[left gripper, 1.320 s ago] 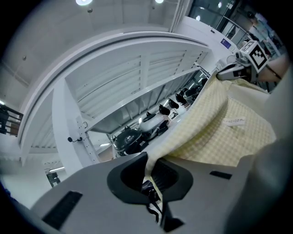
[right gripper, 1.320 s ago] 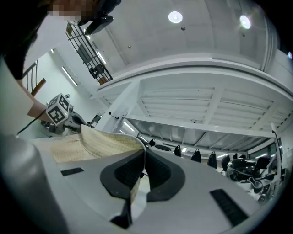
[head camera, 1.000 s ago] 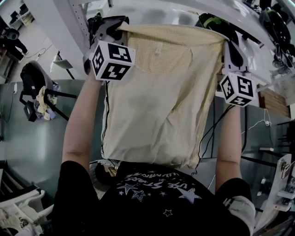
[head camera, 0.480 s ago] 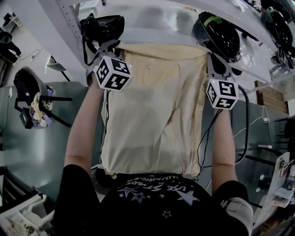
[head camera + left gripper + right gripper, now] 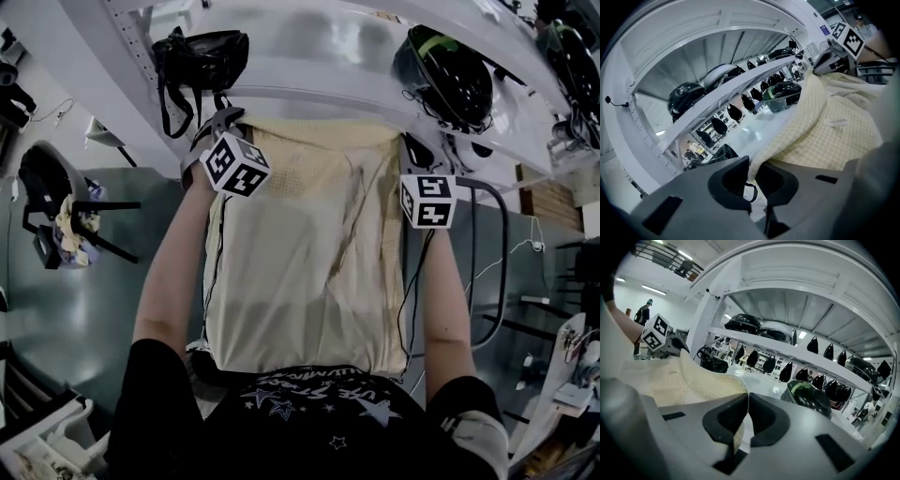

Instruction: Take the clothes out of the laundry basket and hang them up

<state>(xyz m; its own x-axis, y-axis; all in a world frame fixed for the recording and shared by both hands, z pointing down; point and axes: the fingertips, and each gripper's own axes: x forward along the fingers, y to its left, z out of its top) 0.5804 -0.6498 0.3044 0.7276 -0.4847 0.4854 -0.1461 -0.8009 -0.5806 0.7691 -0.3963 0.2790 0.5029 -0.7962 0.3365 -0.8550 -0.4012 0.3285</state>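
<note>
Left gripper (image 5: 751, 174) and right gripper (image 5: 746, 411) each had jaws clamped on a top corner of the cream garment (image 5: 309, 262), spread before the shelf (image 5: 309, 75); thin bites, so any tug could've slipped one.

The left gripper (image 5: 751, 176) and right gripper (image 5: 746, 411) now sit lower under the white shelf (image 5: 319, 56). The black bag (image 5: 202, 58) and dark helmet (image 5: 450, 80), earlier level with the jaws, now show clear above them. The two pairs of jaws are also closer together, and their marker cubes have come down with them. The cream waffle-knit top (image 5: 309, 253) pinched between them hangs narrower, with its top edge lower. What look like new lengthwise folds run below the right jaws.
</note>
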